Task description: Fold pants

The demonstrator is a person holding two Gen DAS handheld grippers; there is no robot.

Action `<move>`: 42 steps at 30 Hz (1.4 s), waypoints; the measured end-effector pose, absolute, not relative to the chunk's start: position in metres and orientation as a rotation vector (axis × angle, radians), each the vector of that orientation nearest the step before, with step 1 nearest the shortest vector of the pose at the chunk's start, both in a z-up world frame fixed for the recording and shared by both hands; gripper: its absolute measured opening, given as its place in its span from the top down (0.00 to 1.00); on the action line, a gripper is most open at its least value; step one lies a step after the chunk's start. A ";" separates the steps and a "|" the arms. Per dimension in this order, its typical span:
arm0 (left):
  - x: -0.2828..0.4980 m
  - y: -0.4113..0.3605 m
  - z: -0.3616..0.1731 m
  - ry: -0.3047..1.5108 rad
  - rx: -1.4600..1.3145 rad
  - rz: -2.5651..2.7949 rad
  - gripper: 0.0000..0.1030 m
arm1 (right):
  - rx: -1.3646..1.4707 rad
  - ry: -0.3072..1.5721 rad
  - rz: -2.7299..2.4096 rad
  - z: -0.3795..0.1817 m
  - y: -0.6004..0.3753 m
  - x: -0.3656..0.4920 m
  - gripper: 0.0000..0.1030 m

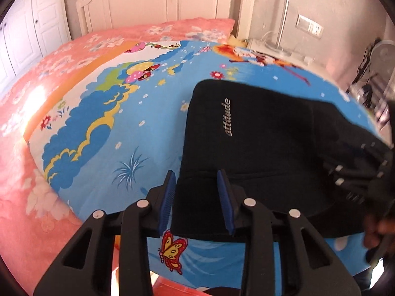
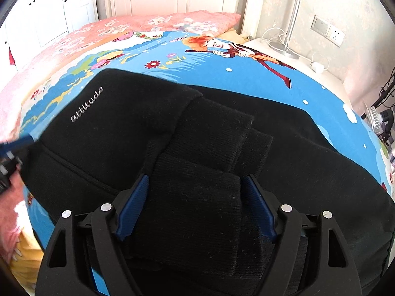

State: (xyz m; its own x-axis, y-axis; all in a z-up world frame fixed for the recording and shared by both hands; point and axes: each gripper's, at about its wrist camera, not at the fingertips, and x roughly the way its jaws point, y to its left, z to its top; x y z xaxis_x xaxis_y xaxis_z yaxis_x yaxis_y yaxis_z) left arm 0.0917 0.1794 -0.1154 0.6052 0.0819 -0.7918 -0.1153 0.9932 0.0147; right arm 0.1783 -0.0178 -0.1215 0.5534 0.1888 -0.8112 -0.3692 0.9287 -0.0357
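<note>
Jaws on the left gripper stand partly apart, blue pads either side of the near left edge of the black pants; a gap shows between each pad and the cloth, so nothing looks pinched. The right gripper is spread wide over the ribbed cuffs, which lie between its pads without being squeezed, as far as the right wrist view shows.

Outward from both tools, the pants sit on the blue cartoon sheet, near the close edge of the bed. They already form a compact block: the leg ends have been brought up so the cuffs rest on top of the upper part, just right of the silver lettering. Stacked ribbed layers in the right view suggest both legs lie one on the other.

By my reading, the lengthwise fold and one fold across are done. What remains is probably a last fold to halve the bundle, or only smoothing and squaring its edges; the right side of the heap still looks loose and uneven. Beyond the sheet lies a pink floral quilt, then a white headboard.
</note>
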 end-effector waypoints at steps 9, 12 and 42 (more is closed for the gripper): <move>0.094 0.176 -0.115 0.919 -0.012 0.135 0.66 | -0.181 0.801 0.284 -0.067 -0.010 0.209 0.28; 0.094 0.176 -0.115 0.918 -0.009 0.137 0.66 | -0.261 0.839 0.230 -0.084 0.002 0.231 0.29; 0.094 0.174 -0.116 0.922 0.002 0.142 0.62 | -0.266 0.922 0.295 -0.119 -0.019 0.171 0.21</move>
State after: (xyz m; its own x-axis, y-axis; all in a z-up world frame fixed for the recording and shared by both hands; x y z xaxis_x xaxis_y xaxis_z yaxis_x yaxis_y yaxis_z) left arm 0.0939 0.1745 -0.1158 0.5956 0.1233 -0.7938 -0.1212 0.9906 0.0629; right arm 0.1714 -0.0188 -0.1191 0.5695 0.1349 -0.8108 -0.3607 0.9274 -0.0990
